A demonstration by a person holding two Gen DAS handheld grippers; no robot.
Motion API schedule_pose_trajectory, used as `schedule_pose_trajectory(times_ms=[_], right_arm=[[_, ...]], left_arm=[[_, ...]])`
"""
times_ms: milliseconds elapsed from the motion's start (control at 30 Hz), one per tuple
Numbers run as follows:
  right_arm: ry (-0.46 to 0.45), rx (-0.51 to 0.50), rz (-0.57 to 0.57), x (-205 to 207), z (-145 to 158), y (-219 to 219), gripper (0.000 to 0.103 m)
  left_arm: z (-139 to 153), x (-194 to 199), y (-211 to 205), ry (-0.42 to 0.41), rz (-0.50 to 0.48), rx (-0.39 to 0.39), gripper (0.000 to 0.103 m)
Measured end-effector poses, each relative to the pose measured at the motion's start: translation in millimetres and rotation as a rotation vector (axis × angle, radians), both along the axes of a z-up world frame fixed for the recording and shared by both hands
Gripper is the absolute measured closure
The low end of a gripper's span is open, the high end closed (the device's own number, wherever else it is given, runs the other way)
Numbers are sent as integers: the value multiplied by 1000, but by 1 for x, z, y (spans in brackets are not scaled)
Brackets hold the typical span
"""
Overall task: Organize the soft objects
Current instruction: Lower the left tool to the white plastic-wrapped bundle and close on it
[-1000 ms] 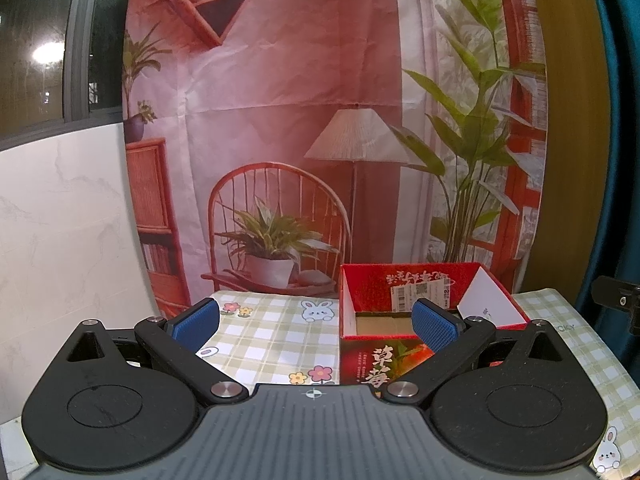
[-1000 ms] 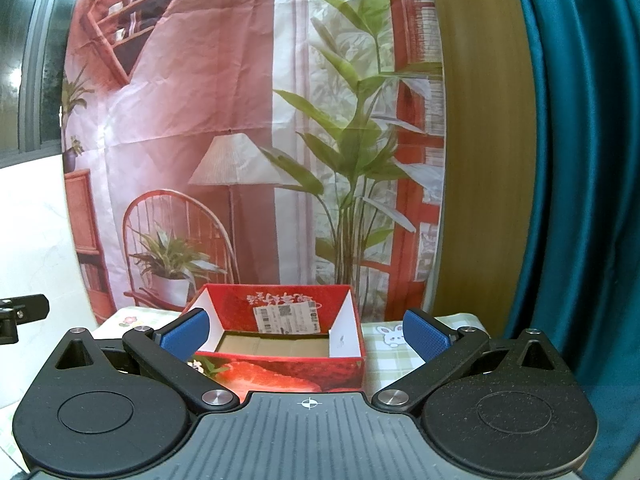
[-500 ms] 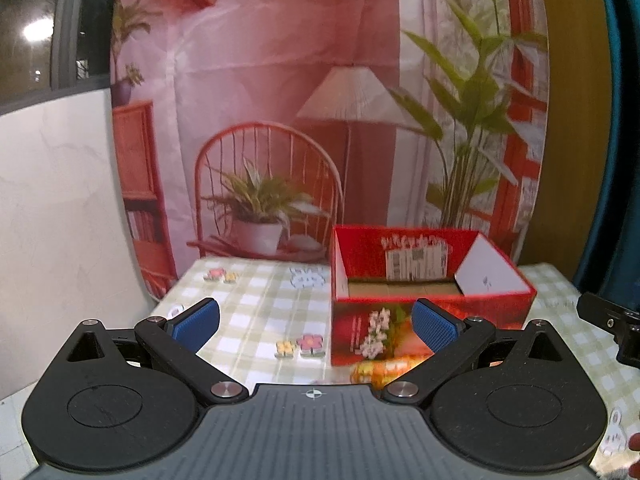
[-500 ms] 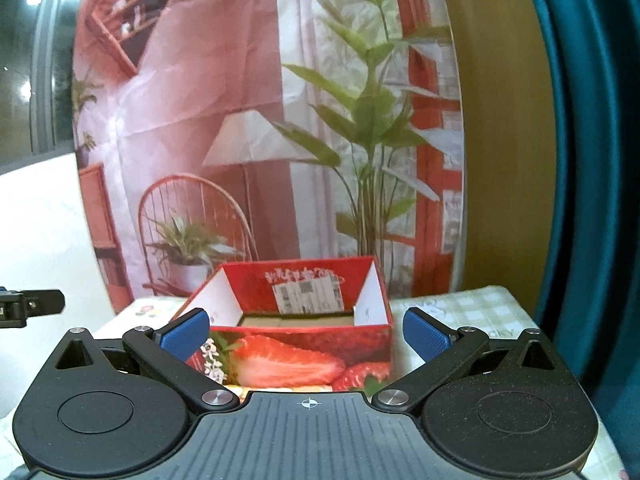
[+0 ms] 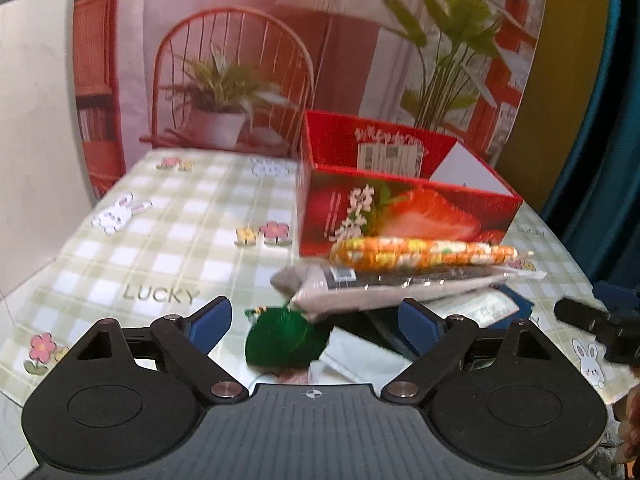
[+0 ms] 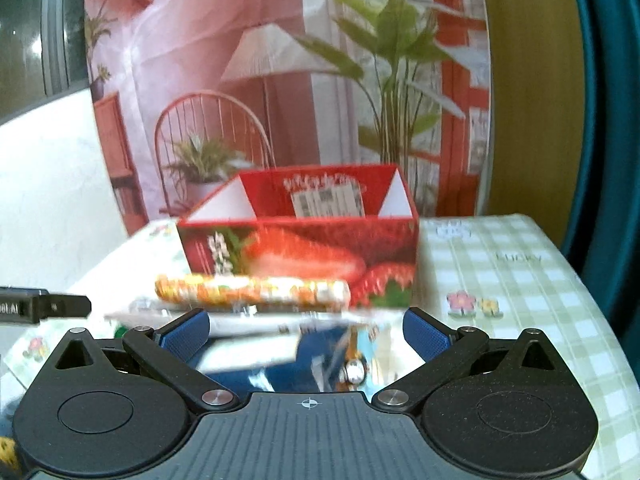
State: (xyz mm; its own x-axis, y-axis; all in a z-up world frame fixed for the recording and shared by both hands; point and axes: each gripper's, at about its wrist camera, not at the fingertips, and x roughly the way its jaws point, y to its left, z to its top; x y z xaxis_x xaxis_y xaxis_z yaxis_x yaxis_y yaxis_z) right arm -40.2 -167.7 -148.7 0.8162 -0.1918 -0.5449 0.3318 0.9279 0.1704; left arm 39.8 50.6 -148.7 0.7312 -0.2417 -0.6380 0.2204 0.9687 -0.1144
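Red carton (image 5: 404,216): open-topped, on the checked tablecloth (image 5: 180,240); strawberry and white-blossom print on its front wall, white inner side flaps, a white barcode label (image 6: 328,202) on the inner back wall, its print too small to read. Nothing shows inside from either view.

Tablecloth: pale green check with rabbit and flower motifs; the word "LUCKY" reads left of the carton's front.

Soft objects, all in front of the carton, outside it:
- Orange floral roll (image 5: 424,254), long, lying along the carton's front wall, just beside it.
- Grey-beige roll in clear wrap (image 5: 384,286), dark label band, lying nearer than the orange roll.
- Green round piece (image 5: 284,338), at the grey roll's left end.
- Blue printed packet (image 6: 340,356), blurred, partly under the rolls.
- Pale folded cloth (image 5: 352,356), beside the green piece.

Left gripper (image 5: 314,322): jaws spread wide, holding nothing, above the green piece.

Right gripper (image 6: 306,332): jaws spread wide, holding nothing, above the blue packet.
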Motion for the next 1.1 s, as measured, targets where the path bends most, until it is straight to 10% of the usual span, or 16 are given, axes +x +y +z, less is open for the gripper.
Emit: schedule_pose_trajectory(times_ms=[400,1100], right_arm=[[174,6,62,0,-49,9,13],[265,125,132,19,-79,6,26]], left_arm=[[-46,13,-4,167,-58,0,35],[-91,34,-8,341,-130,-122,37]])
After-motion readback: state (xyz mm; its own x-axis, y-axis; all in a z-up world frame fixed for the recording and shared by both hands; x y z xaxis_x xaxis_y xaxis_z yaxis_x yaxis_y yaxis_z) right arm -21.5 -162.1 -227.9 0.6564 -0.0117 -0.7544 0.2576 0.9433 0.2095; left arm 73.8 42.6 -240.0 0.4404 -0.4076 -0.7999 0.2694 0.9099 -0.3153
